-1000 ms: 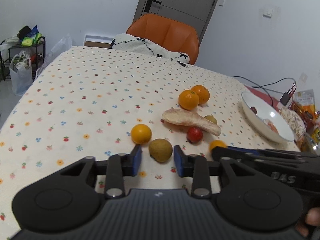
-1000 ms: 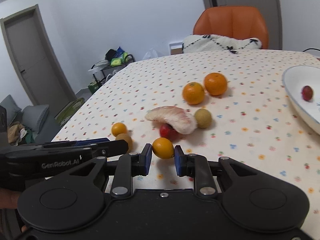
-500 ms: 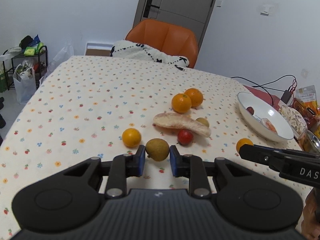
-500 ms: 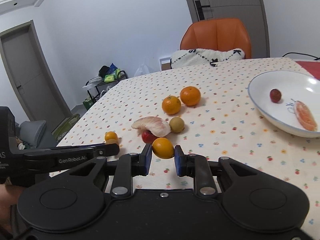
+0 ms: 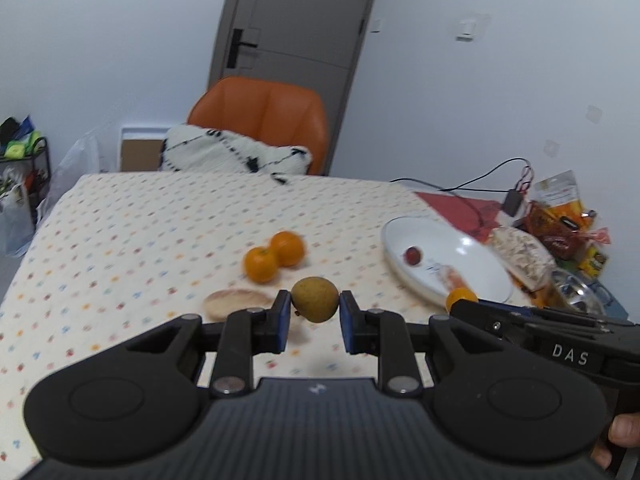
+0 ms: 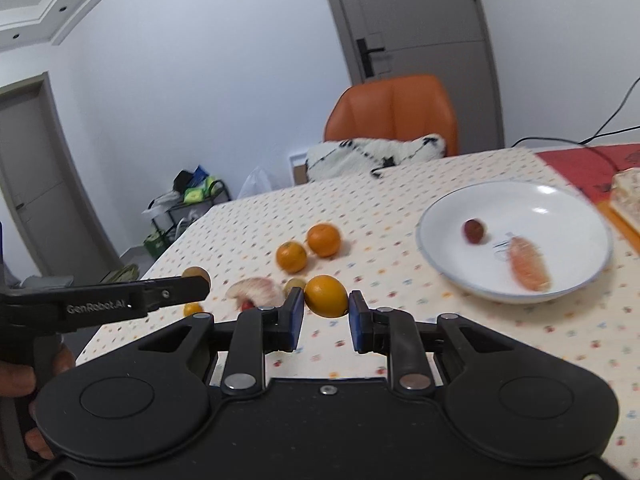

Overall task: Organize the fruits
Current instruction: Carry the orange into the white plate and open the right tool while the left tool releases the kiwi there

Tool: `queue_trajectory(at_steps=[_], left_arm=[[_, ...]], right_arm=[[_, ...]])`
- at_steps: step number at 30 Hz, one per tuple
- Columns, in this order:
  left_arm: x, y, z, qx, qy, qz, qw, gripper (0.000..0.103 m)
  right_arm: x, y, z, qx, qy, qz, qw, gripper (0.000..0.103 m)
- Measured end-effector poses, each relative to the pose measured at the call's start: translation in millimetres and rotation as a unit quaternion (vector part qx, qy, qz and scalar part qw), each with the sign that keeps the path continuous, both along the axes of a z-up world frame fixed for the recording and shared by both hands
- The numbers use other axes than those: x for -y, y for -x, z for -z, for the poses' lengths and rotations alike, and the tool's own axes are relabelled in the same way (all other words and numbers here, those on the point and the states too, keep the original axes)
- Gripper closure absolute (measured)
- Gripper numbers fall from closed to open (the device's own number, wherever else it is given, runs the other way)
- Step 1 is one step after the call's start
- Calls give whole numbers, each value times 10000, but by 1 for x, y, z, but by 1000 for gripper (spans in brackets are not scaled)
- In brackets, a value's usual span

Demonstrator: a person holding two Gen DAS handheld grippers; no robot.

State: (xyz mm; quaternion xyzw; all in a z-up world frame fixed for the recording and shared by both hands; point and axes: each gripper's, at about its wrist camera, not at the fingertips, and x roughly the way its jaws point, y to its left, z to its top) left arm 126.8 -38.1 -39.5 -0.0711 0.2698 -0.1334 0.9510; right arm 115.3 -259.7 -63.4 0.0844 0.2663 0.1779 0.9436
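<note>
Left wrist view: the left gripper (image 5: 315, 320) is clenched on a brownish-green round fruit (image 5: 314, 299), held in the air on the near side of the white bowl (image 5: 396, 258). To do this carry well, I judge the fruit should travel level until it is over the bowl and be lowered inside before the fingers part, so it cannot roll across the floral tablecloth (image 5: 120, 240). Beside the bowl, the right gripper shows from the side with an orange fruit at its tip.

Right wrist view: the right gripper (image 6: 325, 318) grasps one small orange (image 6: 325, 295), lifted, just short of the bowl (image 6: 444, 268).

Counted in this view: one bowl holding one small red fruit (image 6: 474, 231) and one peeled citrus segment (image 6: 529, 263). Away from the bowl, on the cloth: two oranges (image 6: 308, 248), one pomelo wedge (image 6: 259, 290), one greenish fruit, one red fruit, one small orange. Two more fruits are carried, one per gripper.
</note>
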Motion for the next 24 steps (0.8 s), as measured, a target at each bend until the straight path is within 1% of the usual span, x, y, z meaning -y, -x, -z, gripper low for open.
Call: queue_trajectory(at_steps=[7,12,16,24], left_arm=[[34,-4,-8,49,35,236,9997,79],[58,-5,-8,55,-25,432,9990,79],[75,-7,-9,60,-45,548,9985,79],[99,-15,-12,151,-139,723,9972,79]], right_arm=[[33,12,-15,239,-10,336,9991,81],[57,19,-14,304,-28,575,9979,81],[73,21,-10,274,-135,695,9971,81],[98,22,-4,352,-93,989,9944,81]])
